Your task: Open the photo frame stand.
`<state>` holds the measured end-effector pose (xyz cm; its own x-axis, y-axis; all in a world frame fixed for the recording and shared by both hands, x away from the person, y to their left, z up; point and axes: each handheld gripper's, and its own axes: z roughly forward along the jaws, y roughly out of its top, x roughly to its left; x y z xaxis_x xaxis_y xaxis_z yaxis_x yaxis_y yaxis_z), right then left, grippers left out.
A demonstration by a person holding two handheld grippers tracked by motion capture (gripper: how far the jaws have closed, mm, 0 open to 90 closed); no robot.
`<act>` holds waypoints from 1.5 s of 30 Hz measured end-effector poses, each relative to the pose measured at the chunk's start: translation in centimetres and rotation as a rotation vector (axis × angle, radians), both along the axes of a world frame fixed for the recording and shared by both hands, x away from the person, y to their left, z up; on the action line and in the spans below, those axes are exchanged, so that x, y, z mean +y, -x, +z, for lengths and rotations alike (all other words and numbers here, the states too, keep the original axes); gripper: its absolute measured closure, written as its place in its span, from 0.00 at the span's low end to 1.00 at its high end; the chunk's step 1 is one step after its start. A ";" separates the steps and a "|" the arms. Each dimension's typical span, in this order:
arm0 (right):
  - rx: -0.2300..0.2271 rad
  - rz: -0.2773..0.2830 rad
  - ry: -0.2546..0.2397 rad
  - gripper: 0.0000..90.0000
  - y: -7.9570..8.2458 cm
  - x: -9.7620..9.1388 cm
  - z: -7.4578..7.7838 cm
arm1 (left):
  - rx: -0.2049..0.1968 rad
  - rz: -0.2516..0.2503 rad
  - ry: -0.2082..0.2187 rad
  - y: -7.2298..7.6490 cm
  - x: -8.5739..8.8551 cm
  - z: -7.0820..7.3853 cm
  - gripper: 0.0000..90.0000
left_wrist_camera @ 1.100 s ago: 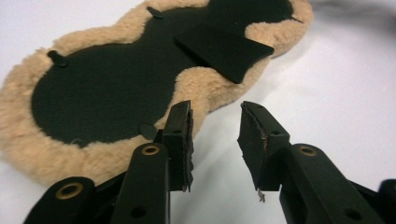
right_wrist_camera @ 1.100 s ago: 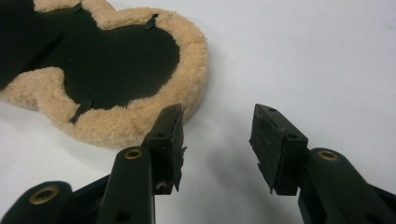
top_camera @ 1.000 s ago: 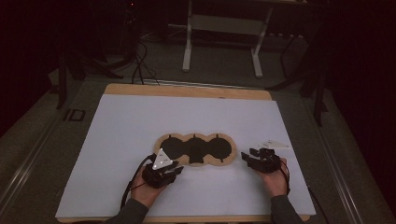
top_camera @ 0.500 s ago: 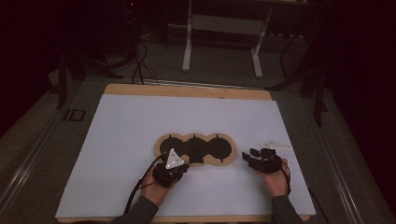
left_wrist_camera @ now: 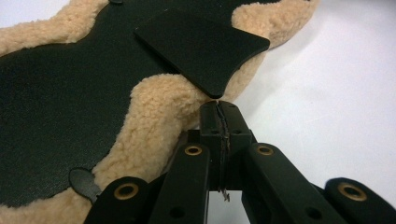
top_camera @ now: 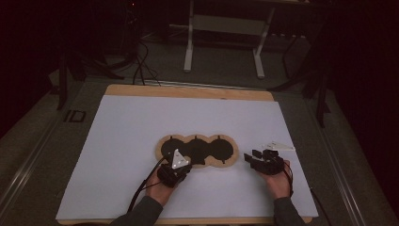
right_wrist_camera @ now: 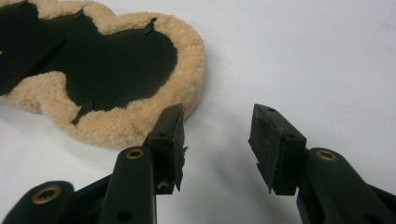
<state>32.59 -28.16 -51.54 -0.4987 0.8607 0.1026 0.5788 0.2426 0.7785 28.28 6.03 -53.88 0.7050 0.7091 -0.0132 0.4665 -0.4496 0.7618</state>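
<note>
From my station, both grippers are matte black. The left gripper (top_camera: 175, 165) carries a grey three-cornered plate (top_camera: 178, 159) on top, dotted with small dark screws, and a black cable (top_camera: 141, 192) trails from it. In the gripper views I see brass-ringed pivot holes (left_wrist_camera: 193, 150) on the black linkage arms and worn, frayed rubber pads (right_wrist_camera: 267, 142) on the right gripper (right_wrist_camera: 217, 140). The sleeves (top_camera: 141, 214) are dark grey.

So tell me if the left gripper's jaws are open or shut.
Shut: the left gripper's pads meet just short of the black flap's corner.
</note>
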 end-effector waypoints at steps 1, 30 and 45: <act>0.000 0.000 0.000 0.60 0.0 0.0 0.0 | -0.001 0.001 0.004 0.0 0.0 0.0 1.00; 0.005 0.002 0.004 0.60 0.0 -0.1 -0.1 | 0.002 0.019 0.083 -0.2 0.1 0.4 1.00; 0.011 0.010 0.008 0.62 0.0 0.0 -0.1 | -0.019 0.049 0.158 -0.7 0.6 1.8 1.00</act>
